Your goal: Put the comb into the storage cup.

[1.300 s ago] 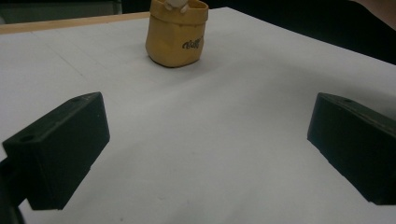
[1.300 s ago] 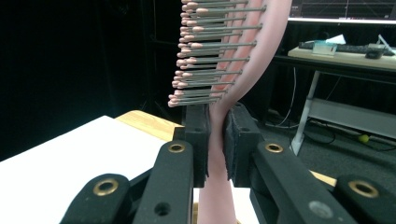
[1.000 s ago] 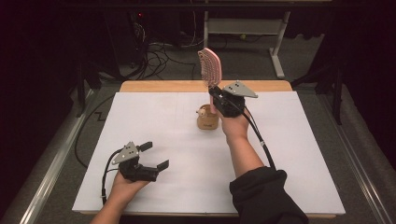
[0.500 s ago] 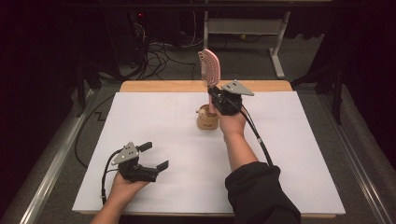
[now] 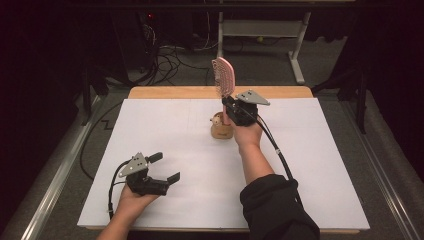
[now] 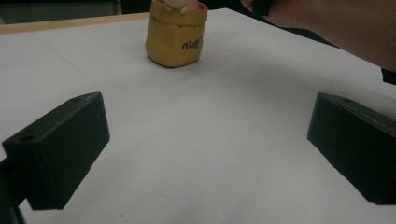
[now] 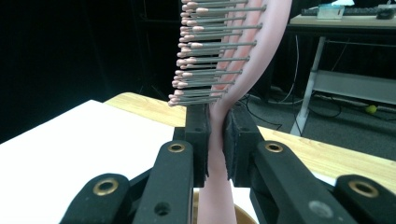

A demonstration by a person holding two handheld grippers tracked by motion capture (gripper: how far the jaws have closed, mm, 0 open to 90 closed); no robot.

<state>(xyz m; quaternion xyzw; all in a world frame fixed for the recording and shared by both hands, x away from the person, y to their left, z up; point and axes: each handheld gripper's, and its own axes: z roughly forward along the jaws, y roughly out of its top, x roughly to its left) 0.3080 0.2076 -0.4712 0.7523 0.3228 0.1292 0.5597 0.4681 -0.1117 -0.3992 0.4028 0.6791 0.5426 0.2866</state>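
A pink hairbrush (image 5: 223, 76) stands upright, head up, with its handle reaching down into a small tan cup (image 5: 221, 129) near the table's middle back. My right gripper (image 5: 230, 107) is shut on the brush's neck; in the right gripper view the jaws squeeze the pink handle (image 7: 215, 154) just below the bristles (image 7: 205, 56), and the cup's rim (image 7: 243, 215) shows beneath. My left gripper (image 5: 165, 167) rests open at the front left of the table, nothing between its jaws. In the left gripper view the tan cup (image 6: 176, 32) sits ahead, well beyond the gripper (image 6: 205, 144).
A white sheet (image 5: 165, 135) covers the table, with a wooden edge (image 5: 175, 92) at the back. The person's right forearm (image 6: 327, 23) crosses above the sheet. Cables (image 5: 165, 60) and a desk frame (image 5: 297, 45) lie on the floor beyond.
The right gripper and brush have shifted very slightly; the brush stays upright over the cup. The left gripper has not moved.
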